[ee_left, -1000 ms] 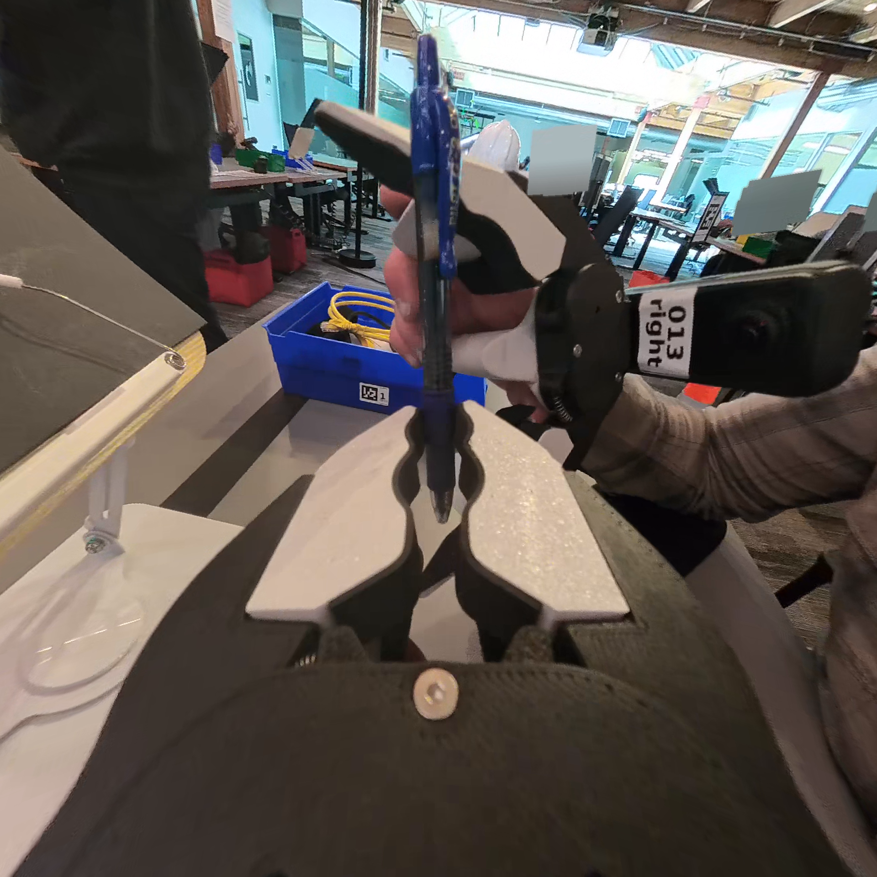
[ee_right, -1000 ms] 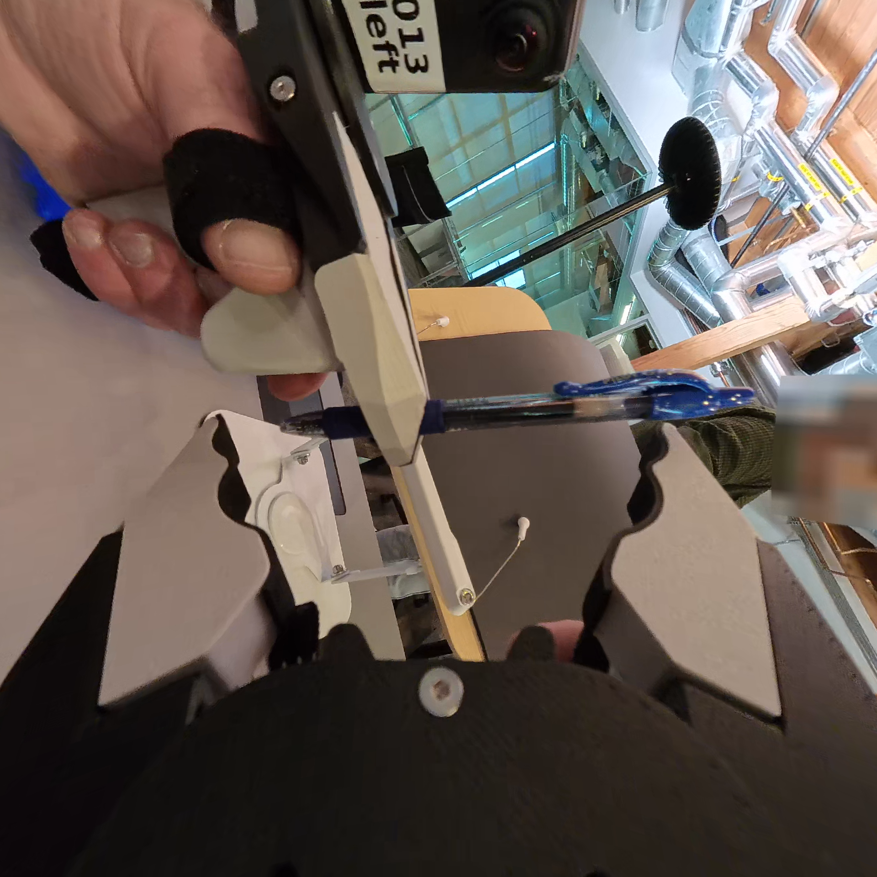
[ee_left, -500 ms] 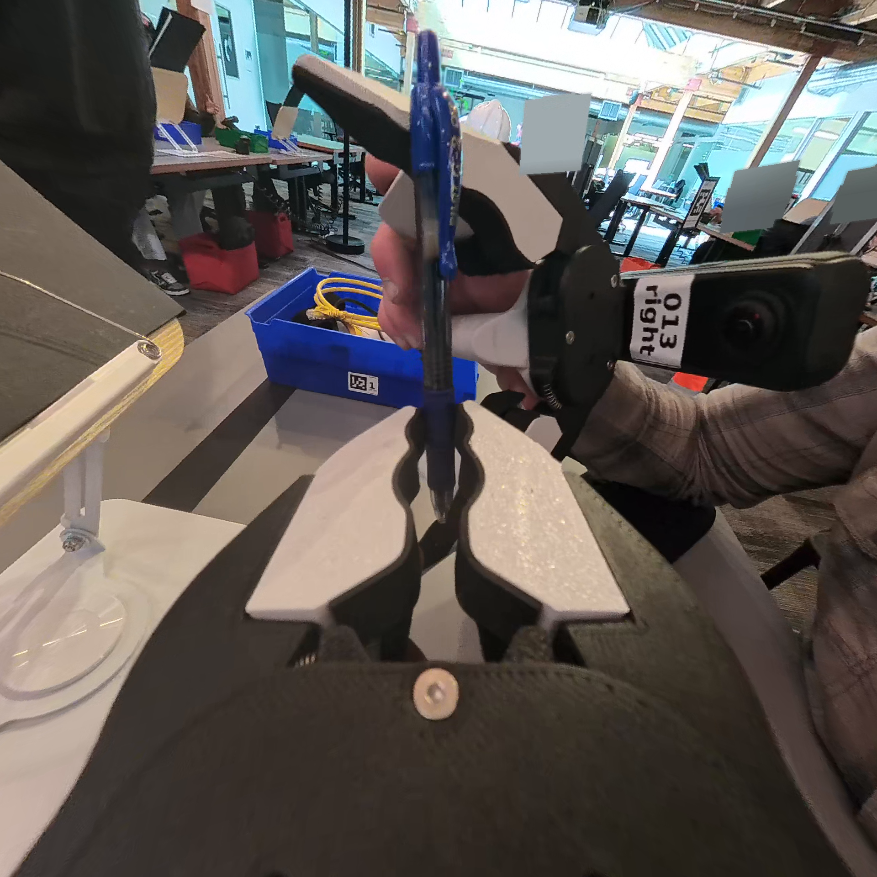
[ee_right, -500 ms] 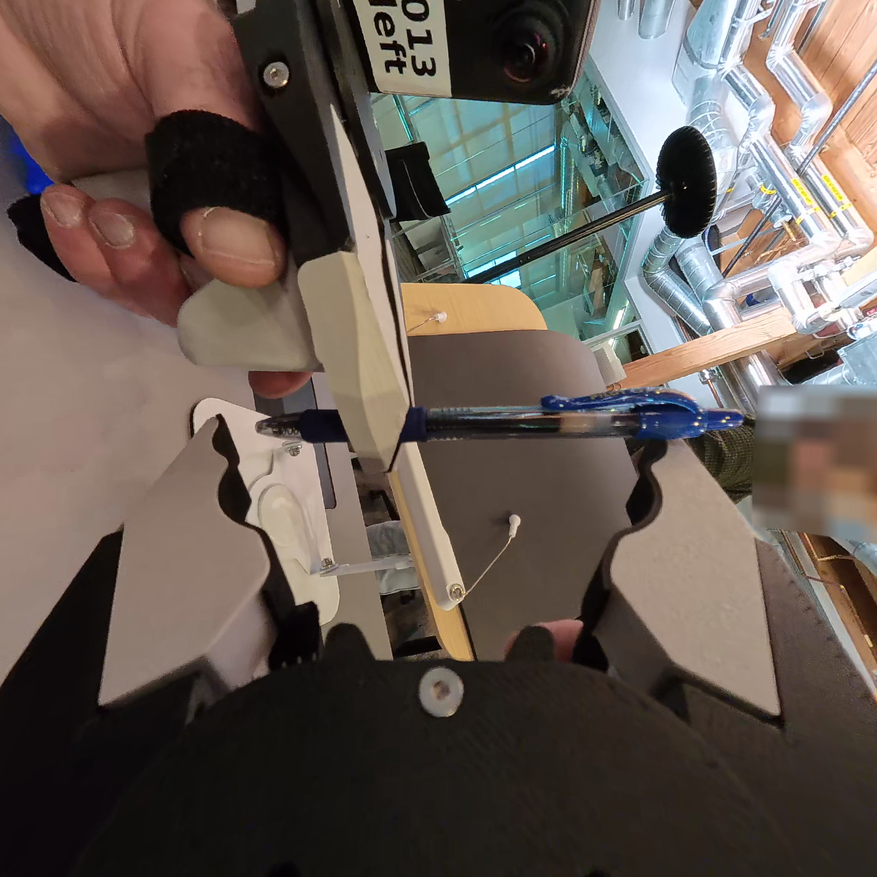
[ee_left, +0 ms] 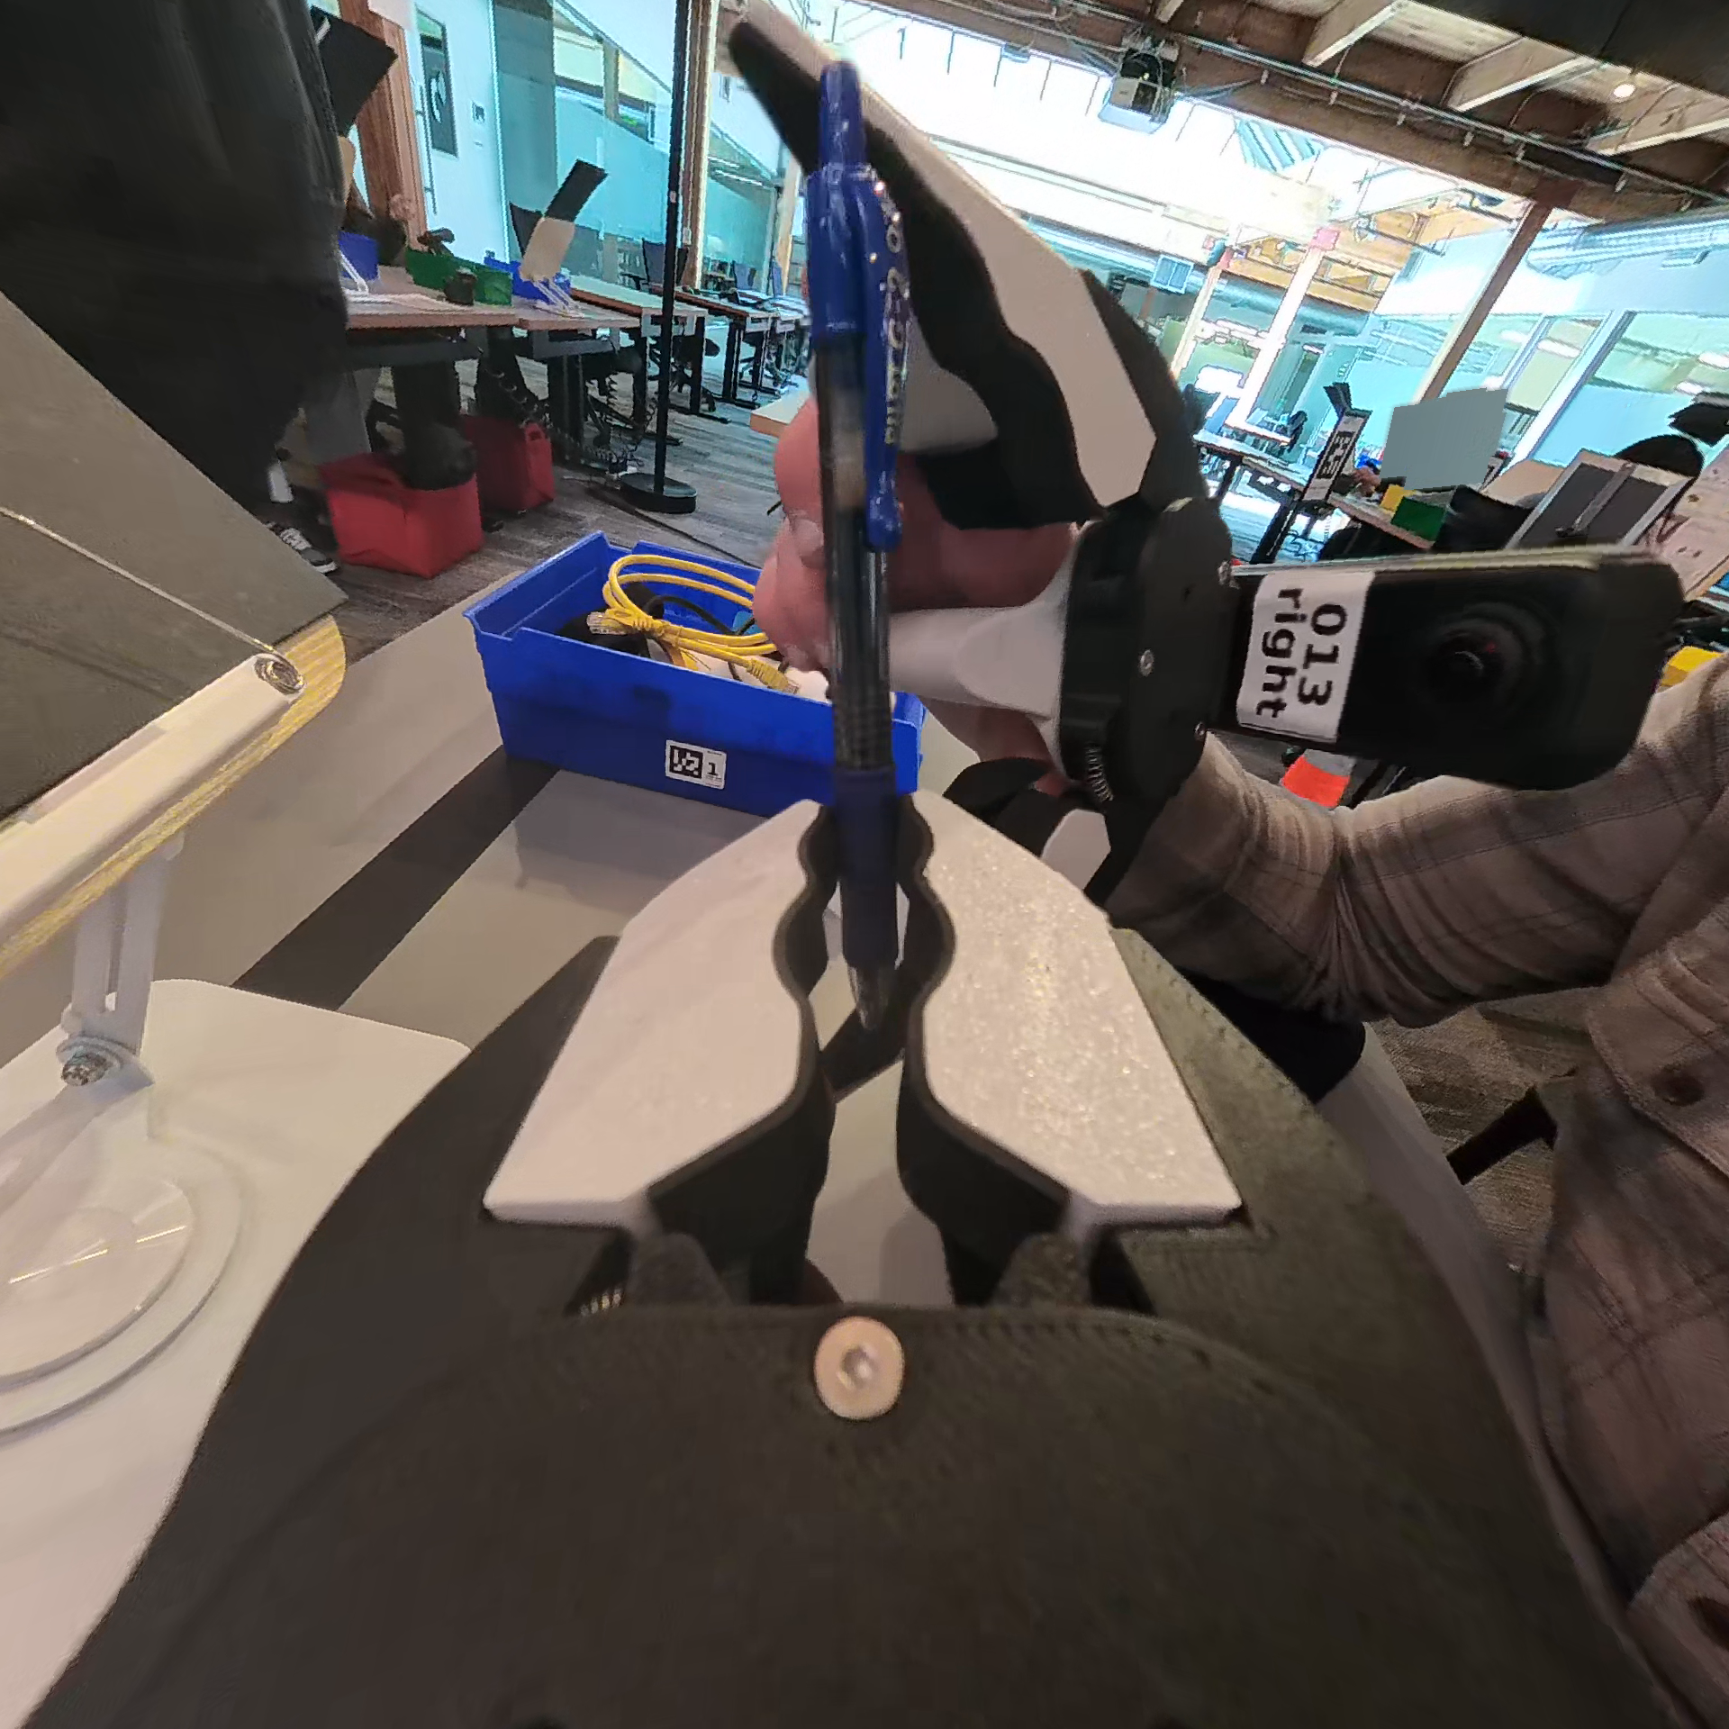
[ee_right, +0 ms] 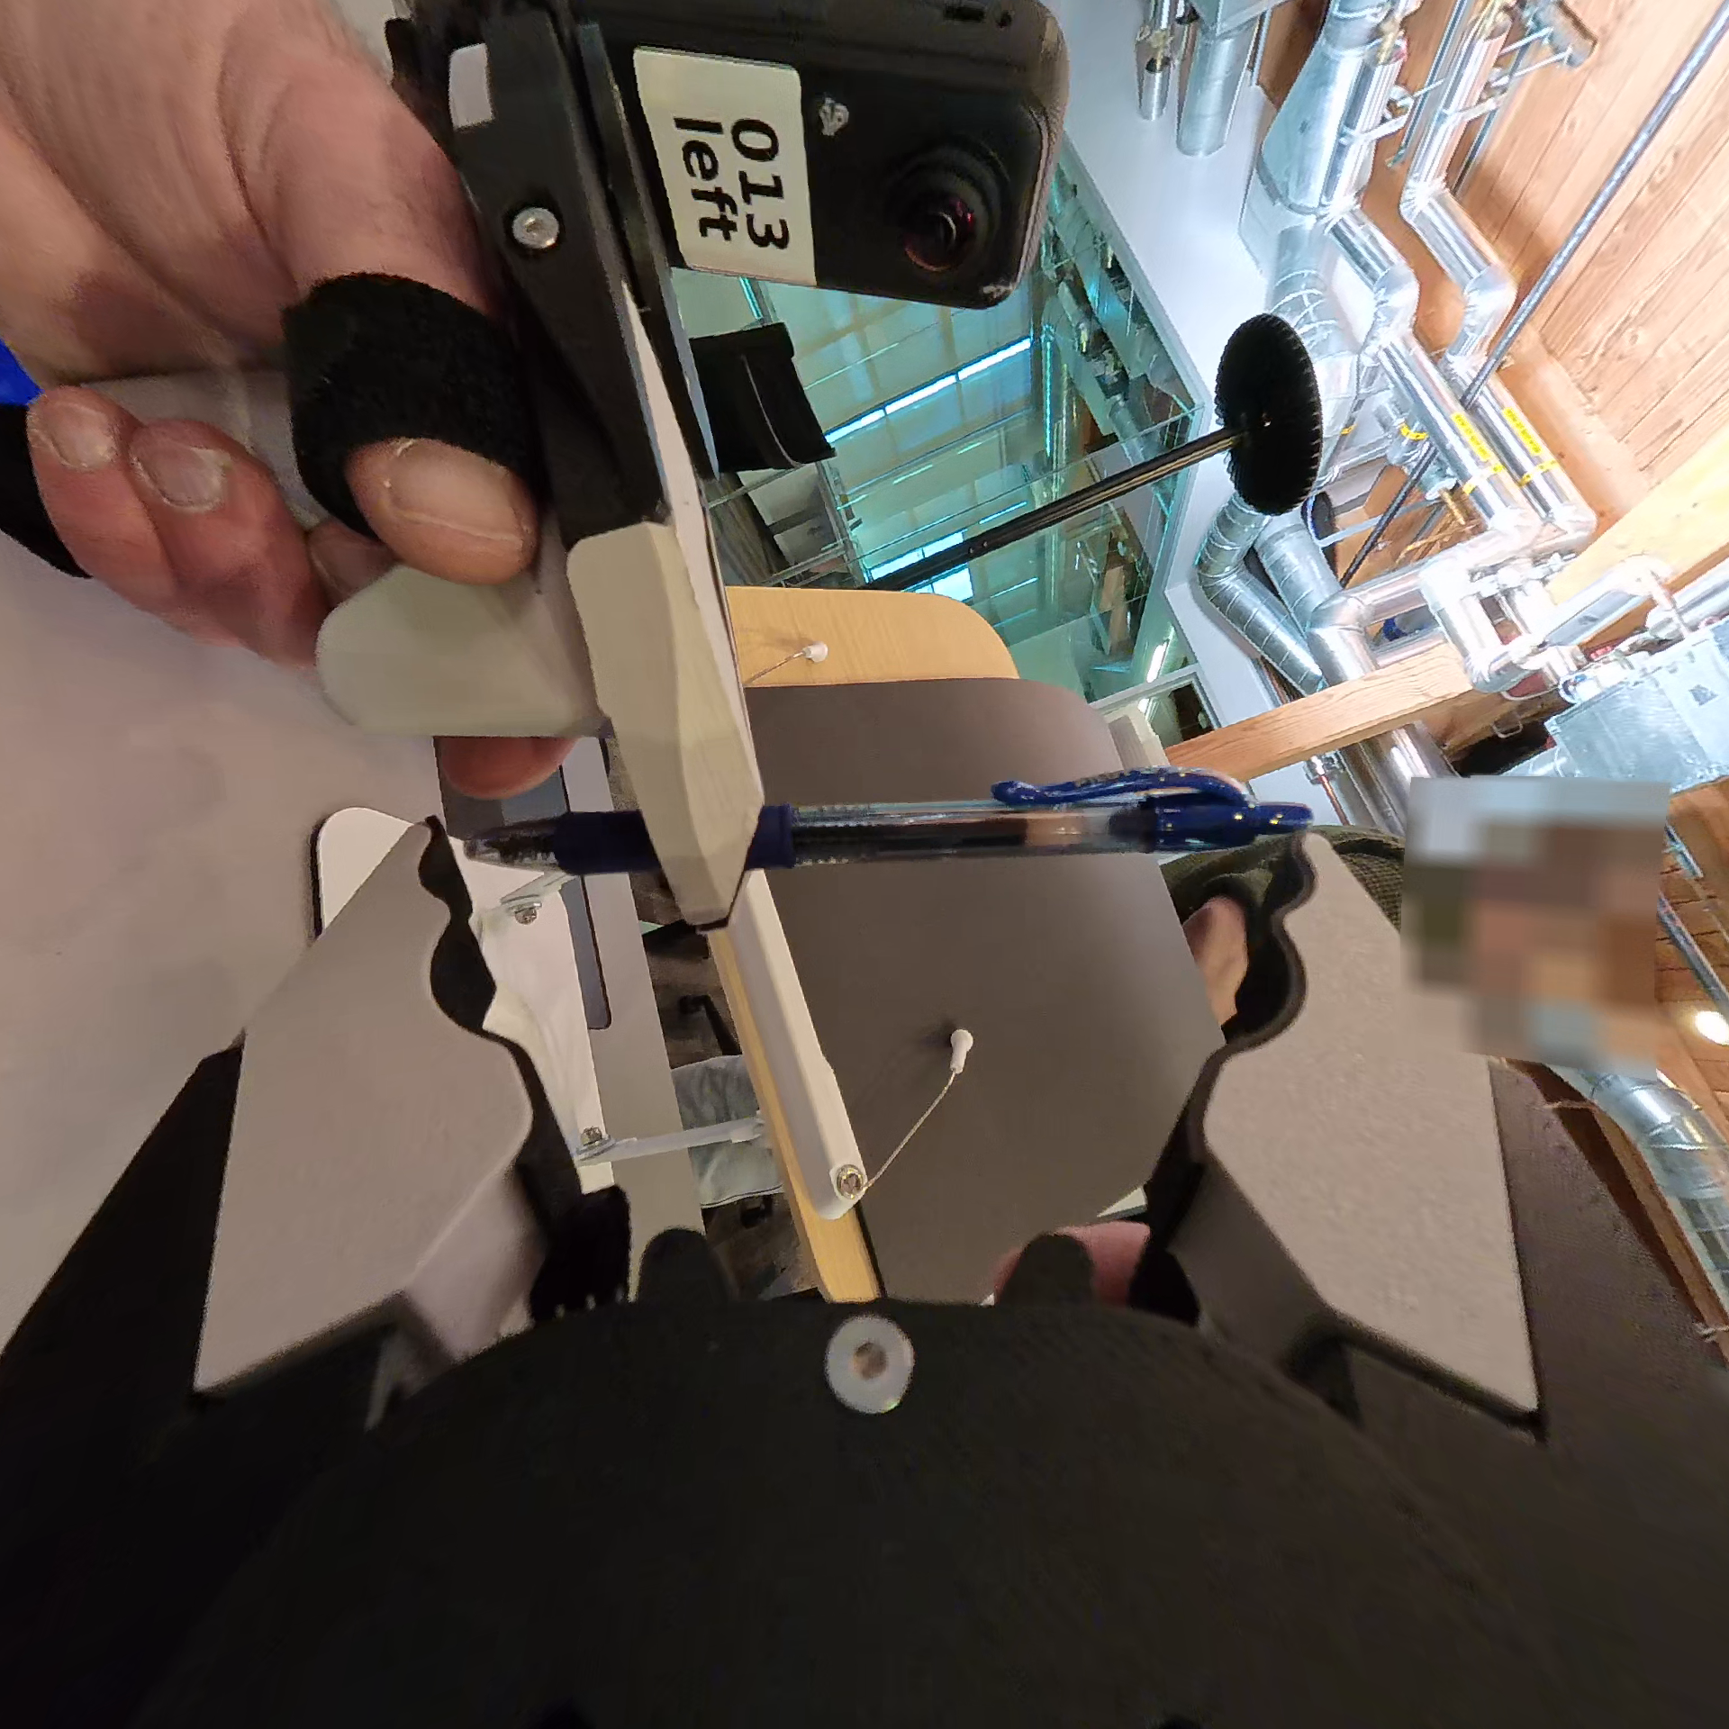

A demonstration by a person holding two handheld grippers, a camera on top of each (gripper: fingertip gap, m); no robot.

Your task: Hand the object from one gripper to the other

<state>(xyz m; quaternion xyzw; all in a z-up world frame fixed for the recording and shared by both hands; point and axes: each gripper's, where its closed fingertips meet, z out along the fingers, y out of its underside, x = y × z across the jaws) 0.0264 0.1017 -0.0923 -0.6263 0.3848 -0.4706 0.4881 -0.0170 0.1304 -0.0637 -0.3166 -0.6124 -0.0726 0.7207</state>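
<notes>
Left gripper [ee_left: 861, 898] is pinching the blue pen [ee_left: 856, 580] at its rubbery grip section, wavy black pads pressed together on it, writing tip poking down between the pale, grainy finger plates. Right gripper [ee_right: 865, 898] is spread wide, one finger near each end of the pen, not touching it as far as I can tell. Judgement: handover is roughly midway; receiving closure and left release are both outstanding. Pen barrel is clear, glossy plastic with a blue clip. Beyond, a blue bin [ee_left: 655, 711] is holding coiled yellow cable [ee_left: 674, 608] on the grey table [ee_left: 421, 711].
</notes>
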